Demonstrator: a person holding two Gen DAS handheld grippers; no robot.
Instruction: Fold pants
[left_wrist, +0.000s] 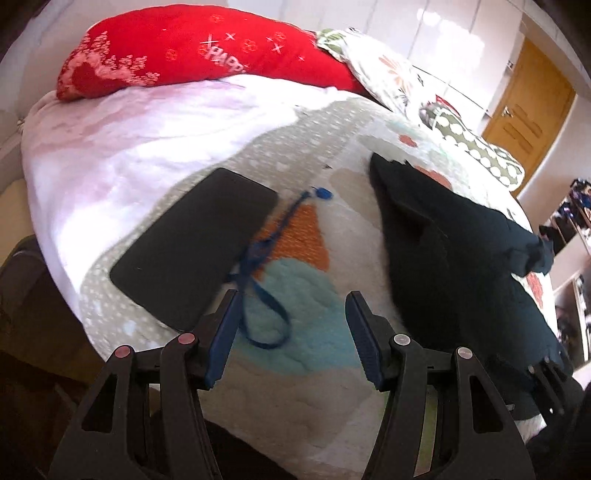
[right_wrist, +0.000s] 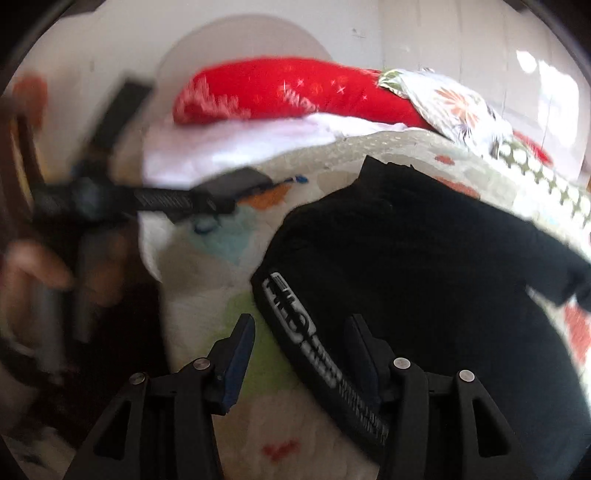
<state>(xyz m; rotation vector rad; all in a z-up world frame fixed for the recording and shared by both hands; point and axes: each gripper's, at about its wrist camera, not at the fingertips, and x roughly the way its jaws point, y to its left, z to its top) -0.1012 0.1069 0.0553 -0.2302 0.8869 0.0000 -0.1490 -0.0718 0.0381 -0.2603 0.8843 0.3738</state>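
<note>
Pants (right_wrist: 424, 266) lie in a dark heap on the patterned quilt (left_wrist: 295, 387) of a bed, bunched rather than squared off; the lettered waistband (right_wrist: 314, 350) runs diagonally at the near edge of the heap, and a rumpled end trails off toward the right side of the bed; the folding looks unfinished, though how many folds are already in the cloth cannot be told from the black mass.

The right tool (right_wrist: 303, 332) hangs over the waistband with its jaws spread; the band passes between them, yet the pads do not press on it, so nothing is gripped; the left tool (left_wrist: 291, 325) also stands spread and empty, above bare quilt just to the left of the pants, near a black phone (left_wrist: 195, 243) and a blue lanyard (left_wrist: 266, 280) lying beside it; a red pillow (left_wrist: 192, 48) and a floral pillow (left_wrist: 384, 70) sit at the head of the bed; a blurred hand (right_wrist: 40, 273) shows at the left edge of the right wrist view, holding the other tool.

What remains, by this reading: taking hold of the waistband, laying the garment flat and bringing it over into a neat stack.
</note>
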